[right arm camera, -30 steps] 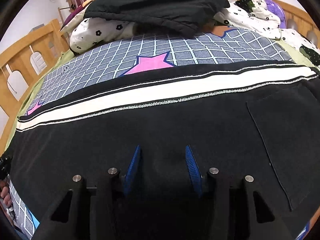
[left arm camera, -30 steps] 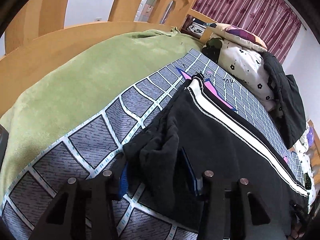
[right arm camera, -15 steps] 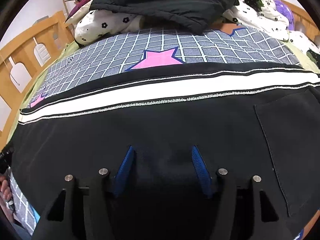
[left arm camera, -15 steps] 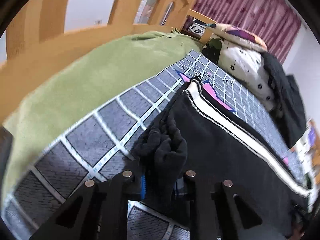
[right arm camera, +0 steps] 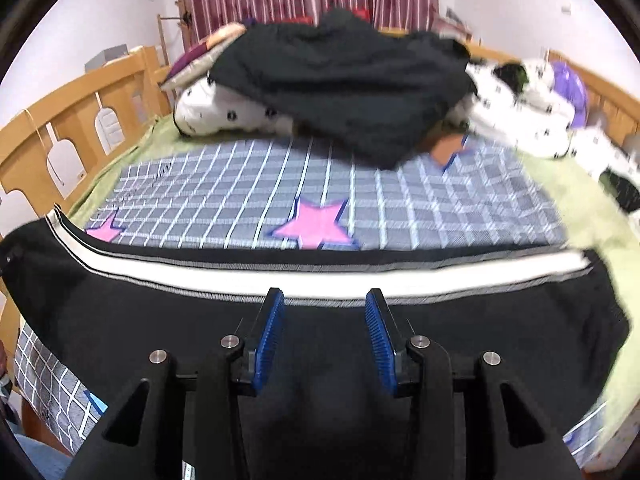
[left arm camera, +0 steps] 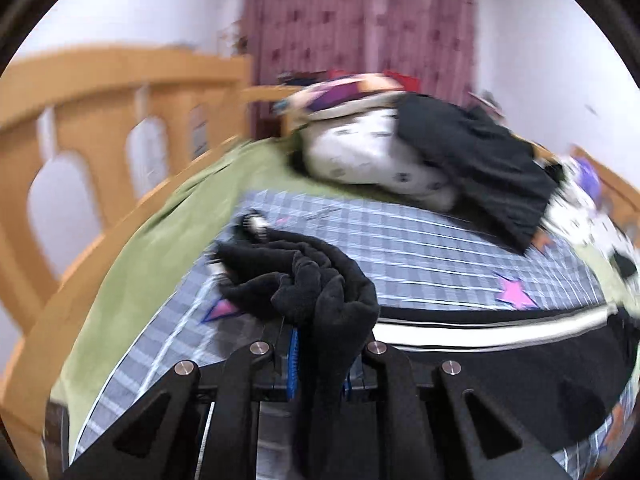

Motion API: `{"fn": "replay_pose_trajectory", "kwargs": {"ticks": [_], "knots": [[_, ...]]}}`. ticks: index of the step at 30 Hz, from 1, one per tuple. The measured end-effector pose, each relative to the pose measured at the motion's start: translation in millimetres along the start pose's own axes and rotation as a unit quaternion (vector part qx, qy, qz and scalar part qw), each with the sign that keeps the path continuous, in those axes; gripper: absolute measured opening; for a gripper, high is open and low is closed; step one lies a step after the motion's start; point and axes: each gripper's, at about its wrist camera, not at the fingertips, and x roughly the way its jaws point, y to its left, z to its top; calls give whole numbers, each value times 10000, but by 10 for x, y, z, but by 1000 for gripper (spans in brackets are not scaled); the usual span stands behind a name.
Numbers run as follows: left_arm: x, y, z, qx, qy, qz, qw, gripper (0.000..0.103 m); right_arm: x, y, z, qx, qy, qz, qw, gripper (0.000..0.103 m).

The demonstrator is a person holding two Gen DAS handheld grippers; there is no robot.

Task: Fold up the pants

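Black pants (right arm camera: 120, 304) with a white side stripe (right arm camera: 224, 282) lie across the near part of the bed. My left gripper (left arm camera: 320, 356) is shut on a bunched end of the pants (left arm camera: 316, 280) and holds it lifted above the checkered sheet. The rest of the pants (left arm camera: 500, 356) stretches to the right. My right gripper (right arm camera: 325, 332) is open, its blue pads (right arm camera: 269, 340) above the flat black fabric, holding nothing.
A grey checkered sheet with pink stars (right arm camera: 316, 224) covers the bed over a green blanket (left arm camera: 168, 232). Spotted white pillows (right arm camera: 224, 112) and a black garment (right arm camera: 352, 92) are piled at the far end. A wooden bed rail (left arm camera: 100, 128) runs along the left.
My left gripper has closed on the pants end, lifted it and swung right. My right gripper has pulled back and risen, opening wider.
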Motion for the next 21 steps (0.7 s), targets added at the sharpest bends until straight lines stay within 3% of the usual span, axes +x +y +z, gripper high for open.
{"fn": "replay_pose_trajectory", "kwargs": {"ticks": [7,11,13,17,21], "knots": [[-42,-1406,-69,1064,64,-1052,9887,14,-432,-337,101,-151,-271,-330,9990,43],[113,-2058,-307,1275,502,-1957,9710,14,-538,-658,15,63,-189,-555,9983,43],[268,-2391,-510,1421,887,-2382,9567,14,-570,-821,-61,184,-108,-668,9975,43],[416,-2805,-894,2052,1235,-2555,9367,14,-595,-1052,-201,333,20,-854,9958,43],[489,-2893,-1020,2275,1387,-2554,9294,15,-546,-1163,-306,330,190,-974,9945,43]]}}
